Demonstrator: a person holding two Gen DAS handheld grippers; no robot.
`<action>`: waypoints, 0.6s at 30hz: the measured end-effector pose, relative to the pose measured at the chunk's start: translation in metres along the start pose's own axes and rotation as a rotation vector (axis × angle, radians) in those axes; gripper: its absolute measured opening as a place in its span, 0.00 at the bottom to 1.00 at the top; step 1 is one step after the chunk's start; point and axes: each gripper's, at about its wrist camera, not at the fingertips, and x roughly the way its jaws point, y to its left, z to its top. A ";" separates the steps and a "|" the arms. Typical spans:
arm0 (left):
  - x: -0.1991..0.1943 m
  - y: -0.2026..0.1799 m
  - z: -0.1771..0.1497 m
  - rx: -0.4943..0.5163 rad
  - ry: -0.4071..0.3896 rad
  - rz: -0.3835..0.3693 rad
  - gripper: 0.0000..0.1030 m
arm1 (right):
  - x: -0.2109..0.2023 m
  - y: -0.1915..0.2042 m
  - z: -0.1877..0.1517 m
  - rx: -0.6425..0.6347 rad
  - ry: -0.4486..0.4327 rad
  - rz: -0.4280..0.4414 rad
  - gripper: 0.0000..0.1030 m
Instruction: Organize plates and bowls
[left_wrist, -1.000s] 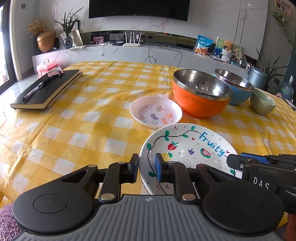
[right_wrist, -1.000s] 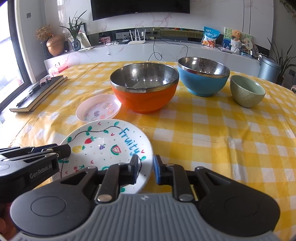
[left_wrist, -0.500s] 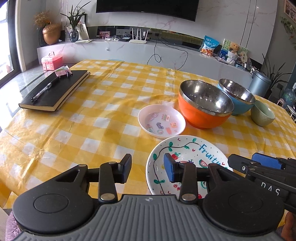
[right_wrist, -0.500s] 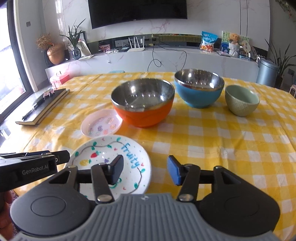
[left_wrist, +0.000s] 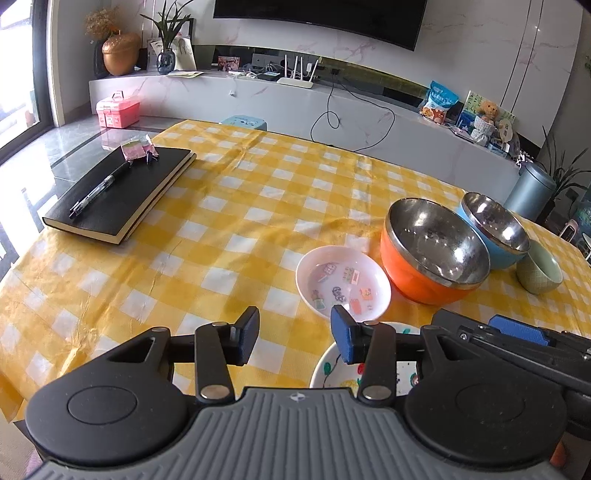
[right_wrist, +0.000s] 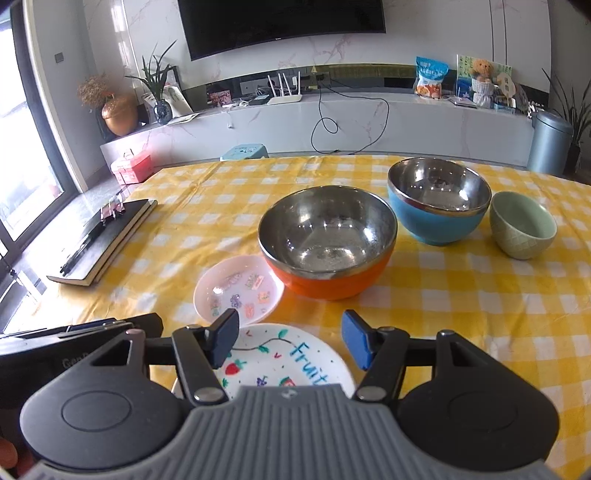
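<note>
table (right_wrist: 461, 314), yellow check cloth | on it: two plates (right_wrist: 238, 291), three bowls (right_wrist: 327, 240), notebook (left_wrist: 118, 194)

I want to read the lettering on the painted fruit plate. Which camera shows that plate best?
The right wrist view: the fruit plate lies between the open tool's fingers, showing its vine, strawberry and blue "Fruit" lettering. In the left wrist view only a sliver shows, mostly hidden behind the tool, with no lettering visible.

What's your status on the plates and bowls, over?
Left gripper open, right gripper open, both empty. Fruity plate flat on the tablecloth, below both. Pink dish, orange bowl, blue bowl, green cup unstacked. Nothing in the way.
</note>
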 end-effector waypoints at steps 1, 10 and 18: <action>0.002 0.001 0.002 -0.005 -0.002 0.001 0.48 | 0.003 0.000 0.002 0.000 0.001 -0.007 0.60; 0.027 0.002 0.017 -0.025 -0.014 -0.035 0.49 | 0.029 -0.014 0.013 0.094 0.000 -0.012 0.50; 0.058 0.002 0.022 -0.036 0.005 -0.049 0.46 | 0.060 -0.022 0.014 0.174 0.051 -0.004 0.31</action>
